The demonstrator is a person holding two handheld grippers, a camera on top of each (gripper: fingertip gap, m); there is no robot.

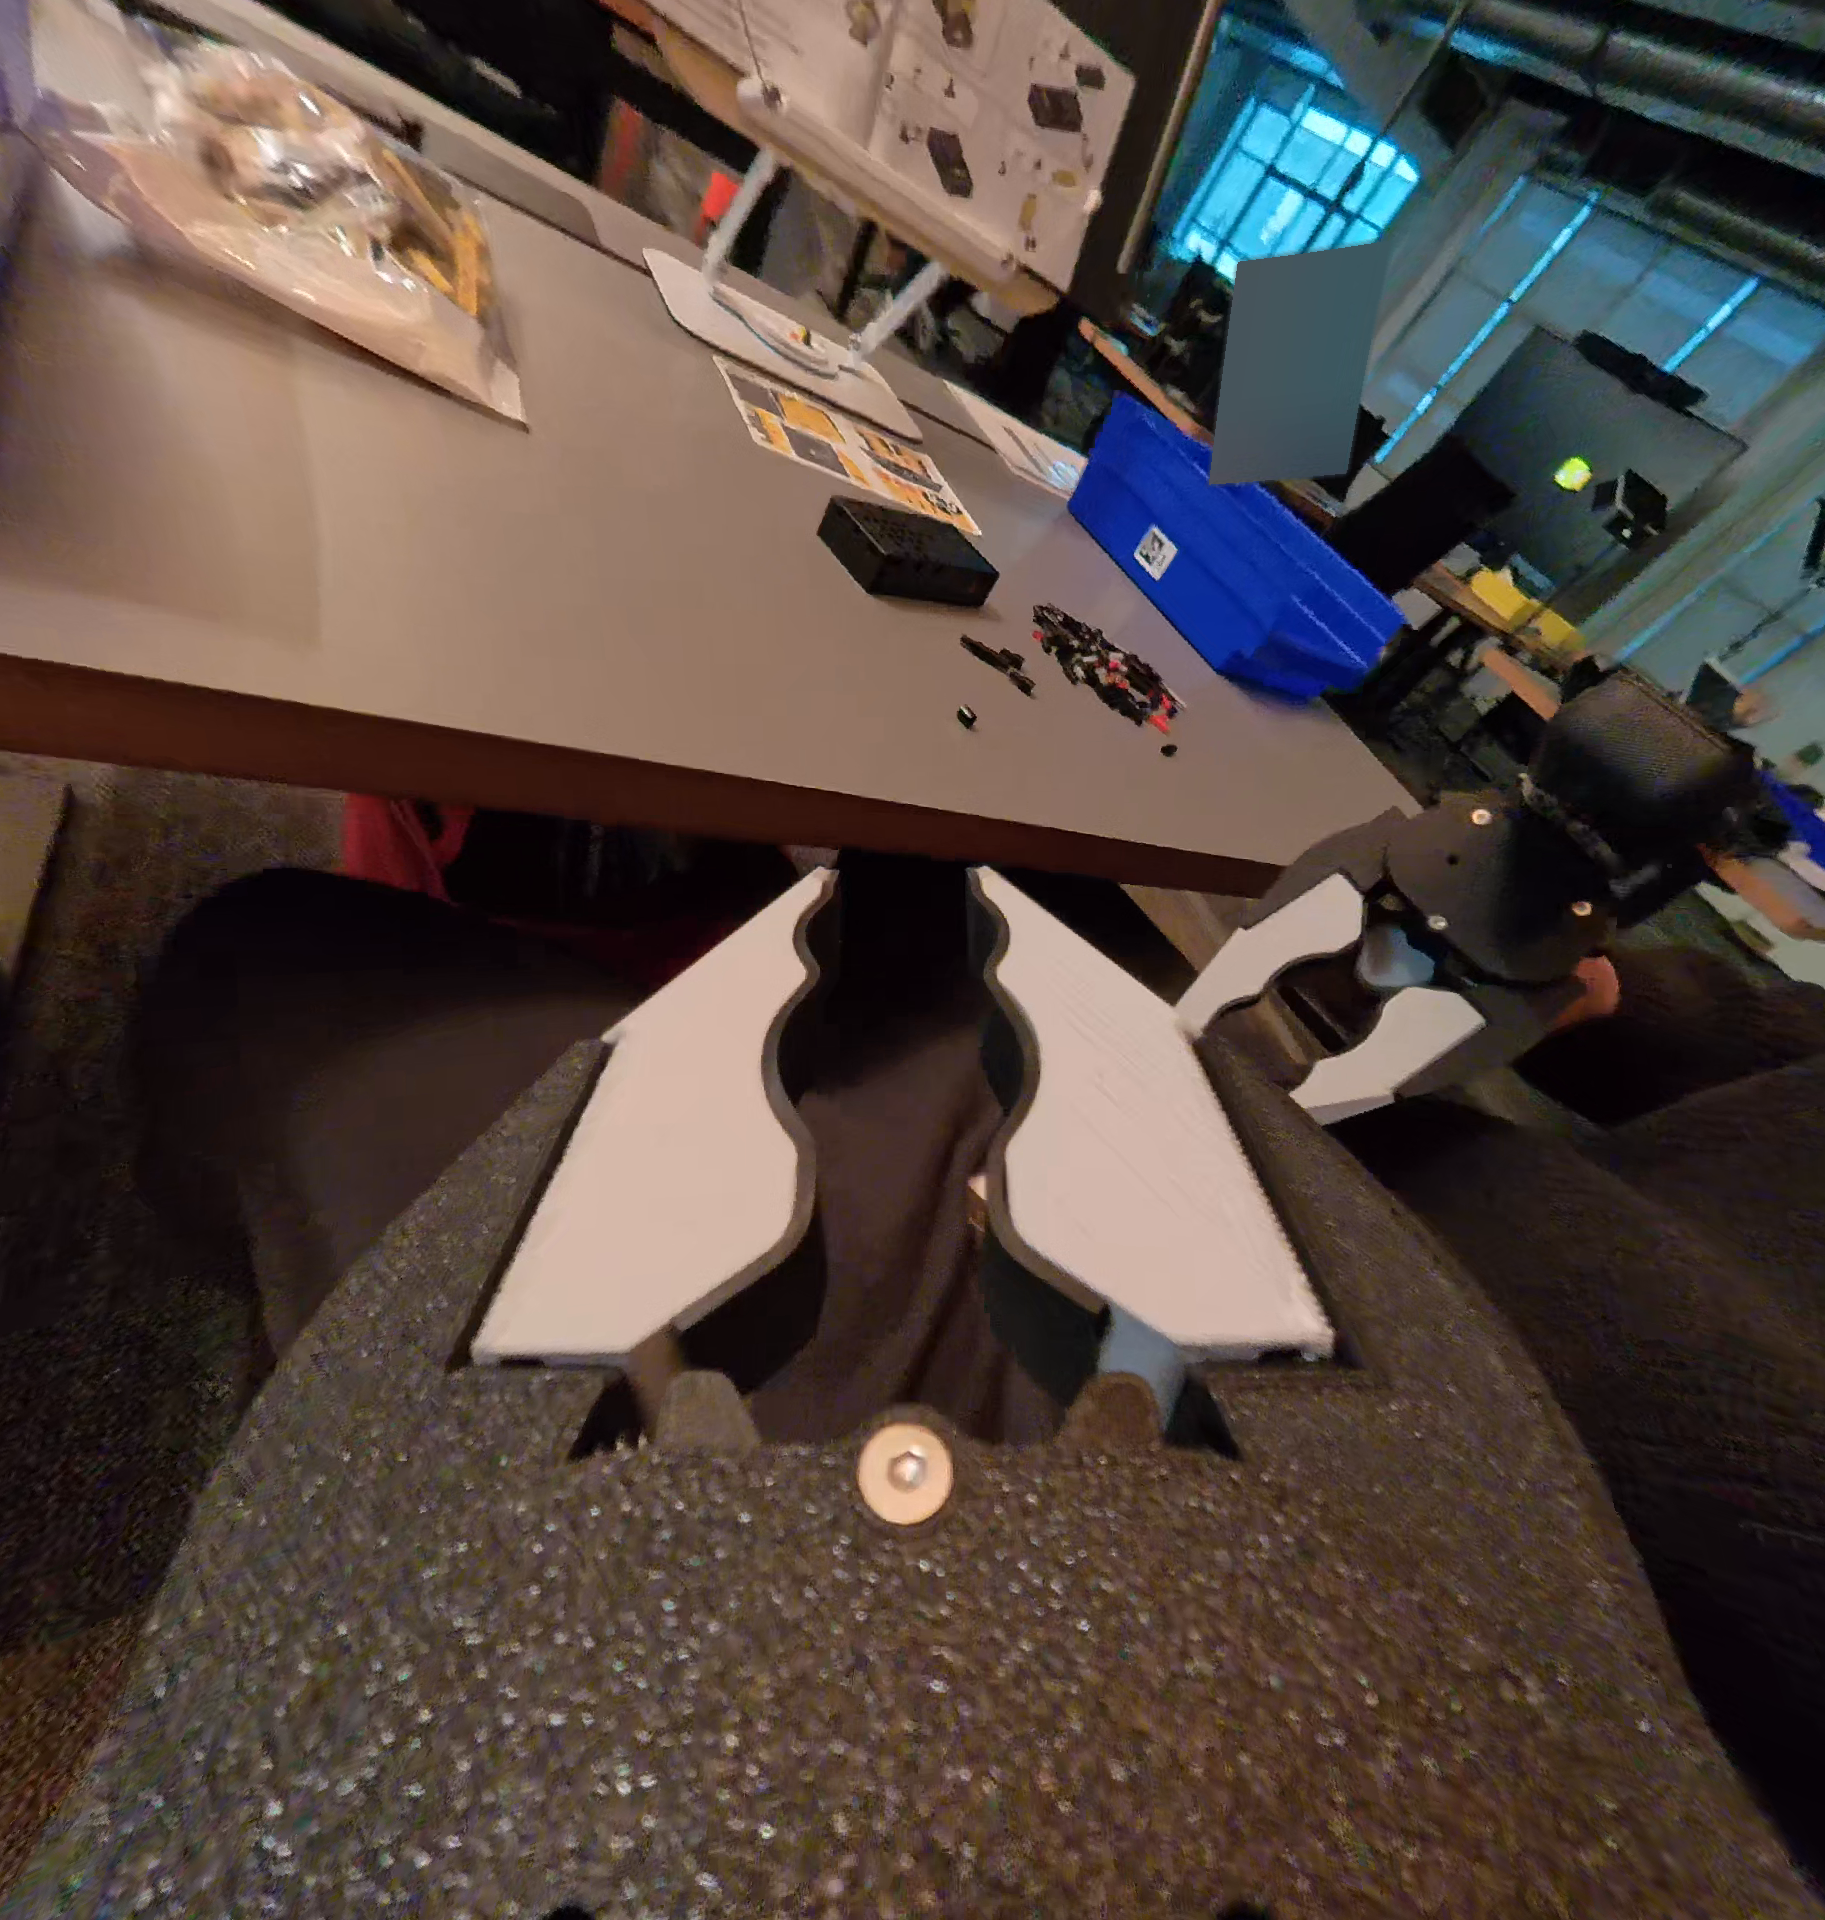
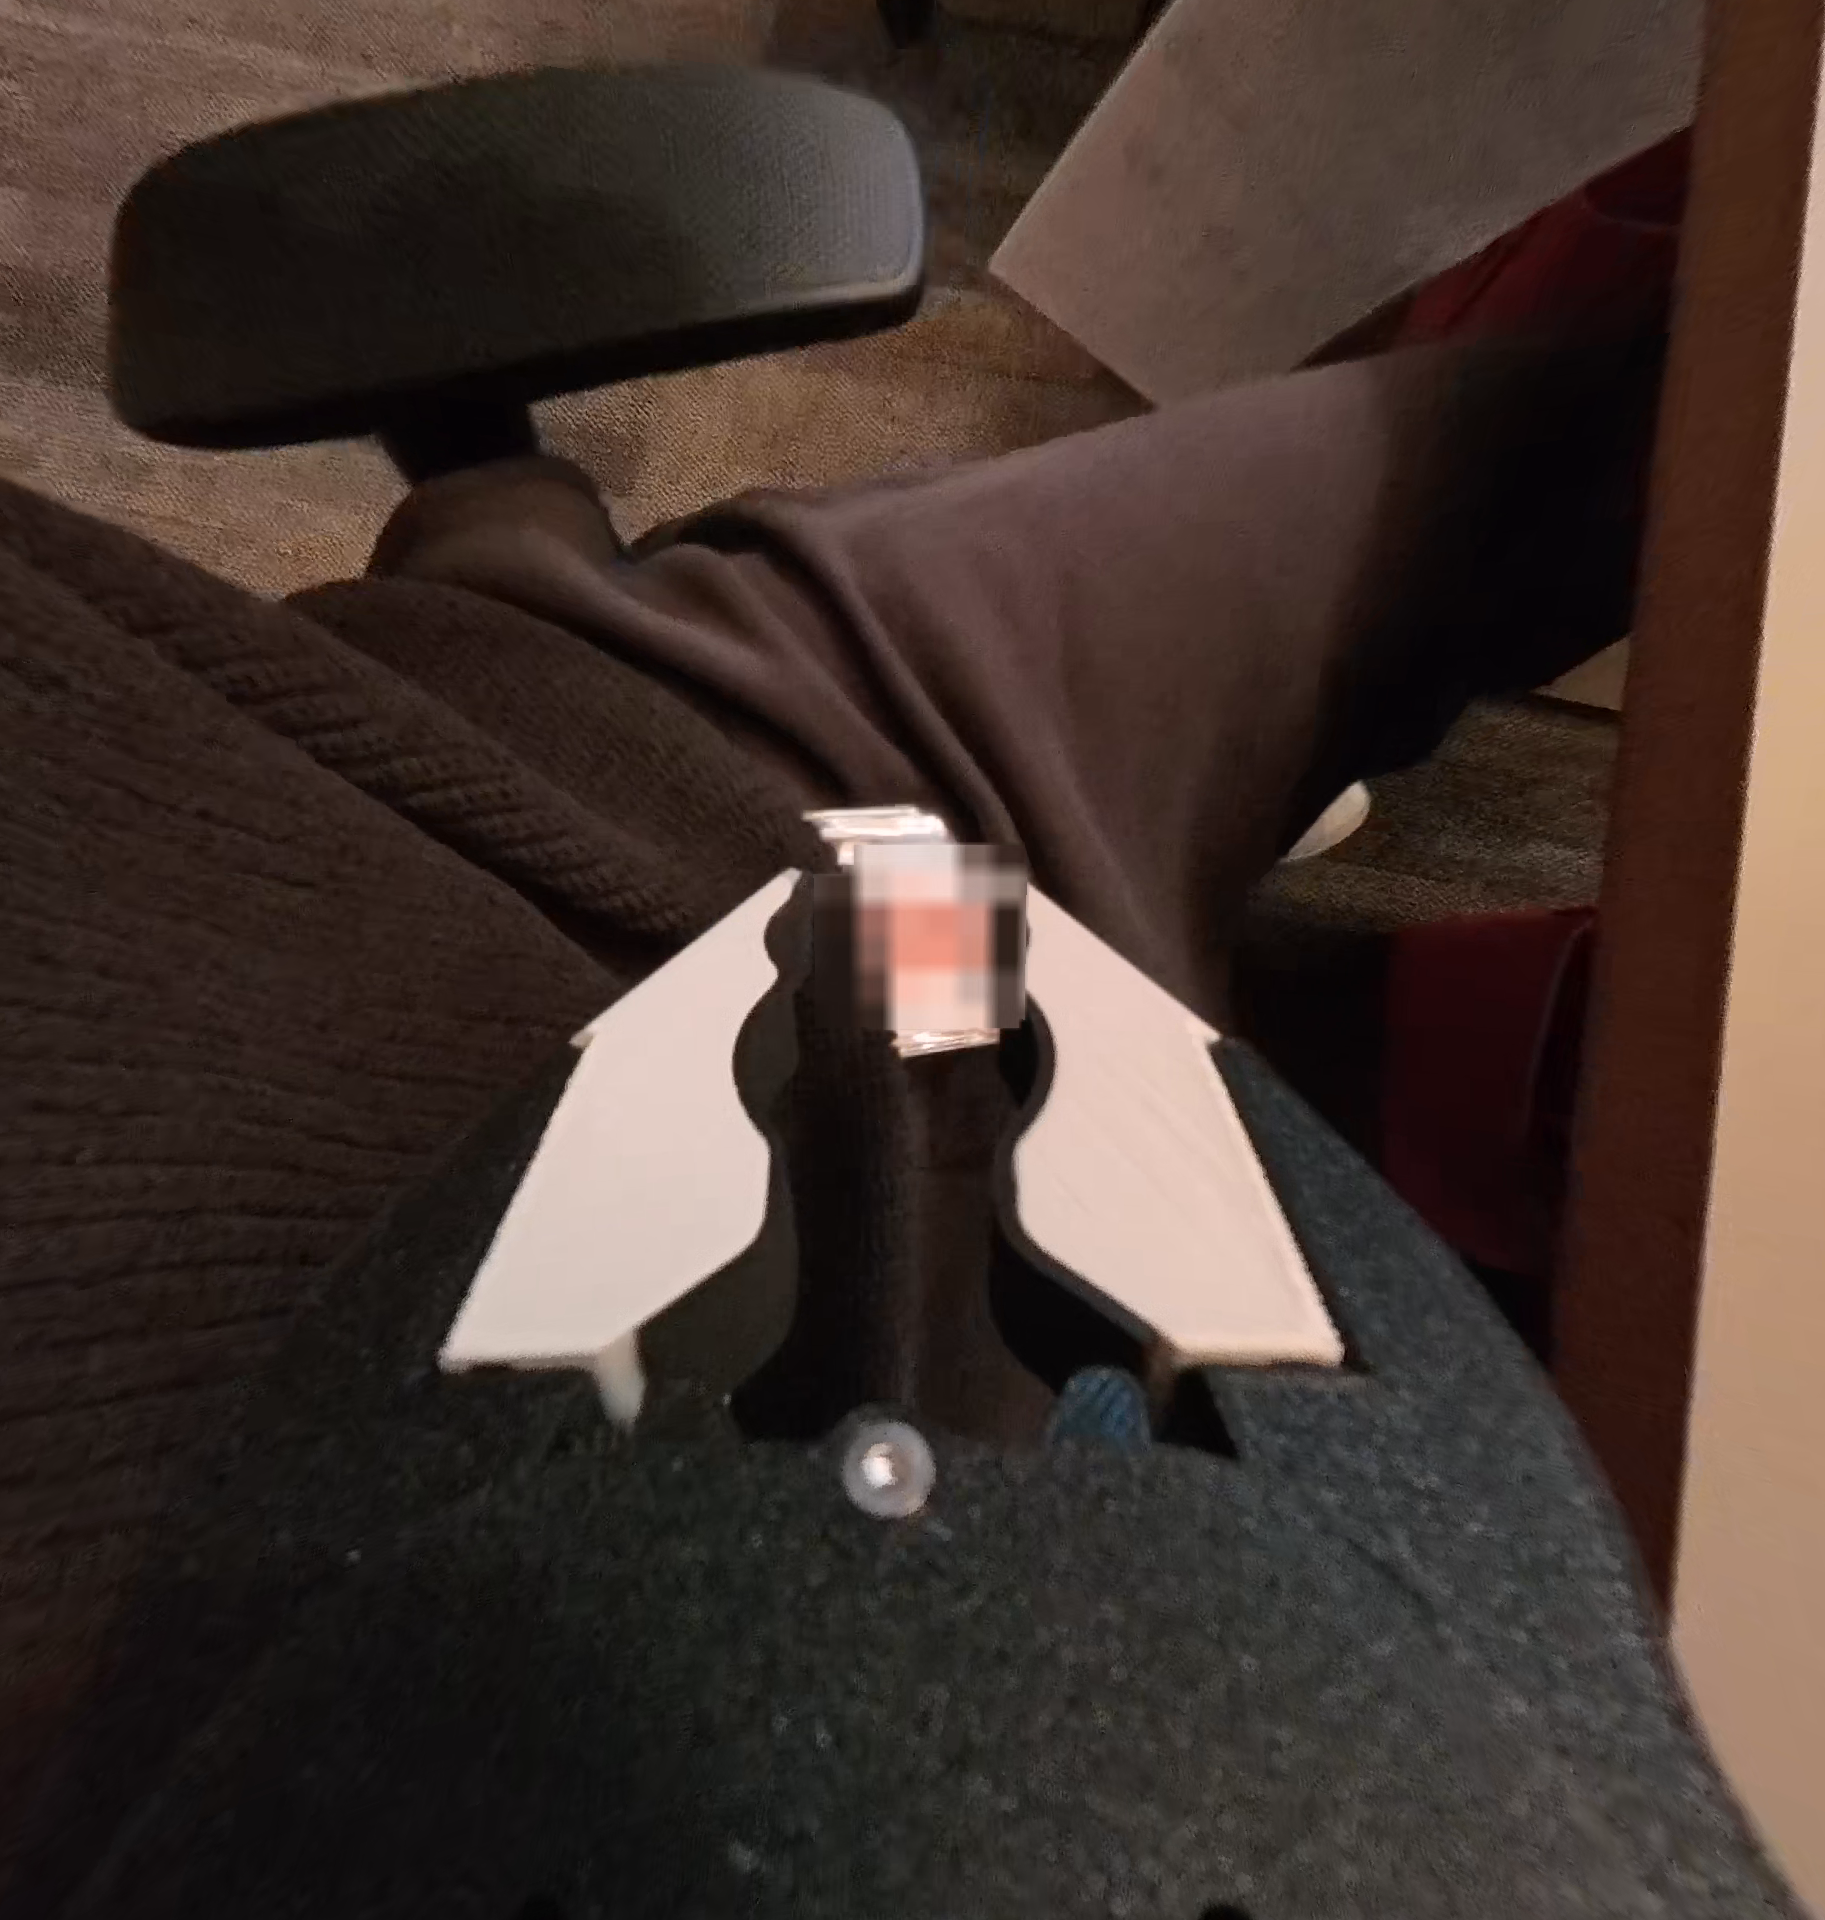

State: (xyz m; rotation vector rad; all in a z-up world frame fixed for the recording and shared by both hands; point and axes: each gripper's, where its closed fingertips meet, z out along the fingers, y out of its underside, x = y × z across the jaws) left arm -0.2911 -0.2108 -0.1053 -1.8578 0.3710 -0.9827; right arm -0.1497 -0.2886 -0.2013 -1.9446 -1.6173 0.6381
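Left wrist view, left gripper (image 1: 900, 883) open-jawed, below table (image 1: 575, 582) edge

left gripper (image 1: 900, 883): open, empty, below table edge | right gripper (image 2: 913, 894): open, over lap

a grey table (image 1: 575, 582) with a brown edge crosses the upper half of the left wrist view, bearing a crinkled clear bag (image 1: 295, 218) at upper left, a white stand (image 1: 783, 312) holding an open booklet (image 1: 949, 114) at top centre, and a yellow-and-white printed sheet (image 1: 846, 447) just below the stand. toward centre right lie a black box (image 1: 906, 551), a heap of small black and red parts (image 1: 1100, 665) and a blue bin (image 1: 1230, 551) near the table's corner. in the right wrist view a black chair armrest (image 2: 513, 249) fills the upper left over carpet (image 2: 46, 135), with dark knitted fabric (image 2: 264, 883) at left and the table's brown edge (image 2: 1697, 727) along the right.
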